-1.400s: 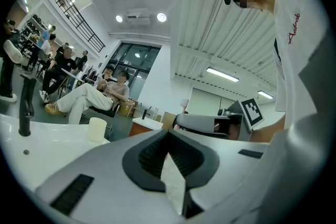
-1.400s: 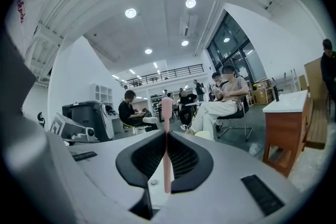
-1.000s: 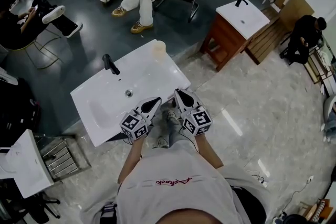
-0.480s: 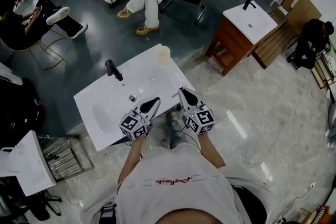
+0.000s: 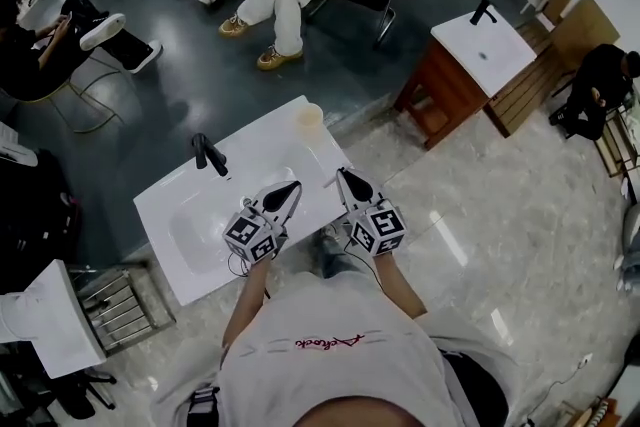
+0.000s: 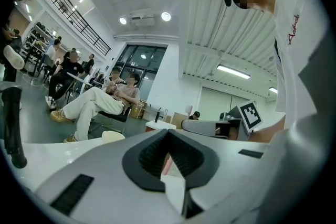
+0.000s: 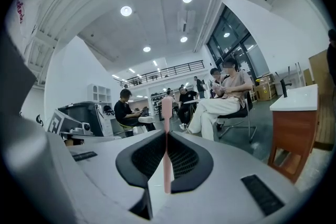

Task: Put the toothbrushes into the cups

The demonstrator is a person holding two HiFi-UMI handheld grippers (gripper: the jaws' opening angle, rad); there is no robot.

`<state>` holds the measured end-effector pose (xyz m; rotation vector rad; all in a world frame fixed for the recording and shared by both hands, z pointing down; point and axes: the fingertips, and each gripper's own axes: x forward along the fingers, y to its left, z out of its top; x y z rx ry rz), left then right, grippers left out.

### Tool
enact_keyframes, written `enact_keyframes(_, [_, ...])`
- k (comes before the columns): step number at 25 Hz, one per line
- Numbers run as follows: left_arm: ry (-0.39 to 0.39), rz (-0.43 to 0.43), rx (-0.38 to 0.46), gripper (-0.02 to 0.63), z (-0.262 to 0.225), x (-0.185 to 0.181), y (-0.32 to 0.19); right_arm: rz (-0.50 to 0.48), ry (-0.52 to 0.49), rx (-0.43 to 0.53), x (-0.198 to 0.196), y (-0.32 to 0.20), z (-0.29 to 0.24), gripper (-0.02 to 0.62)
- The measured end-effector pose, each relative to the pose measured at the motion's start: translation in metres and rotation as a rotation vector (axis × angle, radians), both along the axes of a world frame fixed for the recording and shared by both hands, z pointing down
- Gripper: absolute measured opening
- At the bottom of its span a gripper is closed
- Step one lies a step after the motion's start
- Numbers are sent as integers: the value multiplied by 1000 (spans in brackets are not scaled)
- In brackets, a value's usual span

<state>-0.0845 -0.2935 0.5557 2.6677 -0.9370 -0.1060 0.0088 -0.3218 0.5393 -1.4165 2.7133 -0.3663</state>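
**Two grippers over the washbasin, each closed on a brush meant for the cup.**
Head view: the left gripper (image 5: 290,191) and right gripper (image 5: 345,179) hang over the near edge of the washbasin (image 5: 270,145), well short of the cup (image 5: 308,118) at its far corner, likely staged for the drop. Left gripper view: the jaws pinch a pale pink handle (image 6: 166,163), probably a toothbrush seen end-on. Right gripper view: the jaws clamp a pink toothbrush (image 7: 167,134), its long axis upright and its tip pointing up.

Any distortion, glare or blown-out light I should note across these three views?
Head view: fisheye warps the room toward the edges, and glare streaks the marble floor. Left gripper view: black vignette corners, ceiling lamps blown out, the left hand-held gripper blocking the lower half. Right gripper view: same vignette, and the pink toothbrush reads fairly sharp.
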Motion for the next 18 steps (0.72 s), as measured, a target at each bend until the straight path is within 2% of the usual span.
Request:
enact_keyframes(11, [6, -31, -57, 14, 22, 1, -49, -24, 7, -59, 1, -46, 22, 9])
enact_keyframes(18, [7, -50, -122, 14, 51, 2, -64, -51, 16, -123, -1, -60, 47, 9])
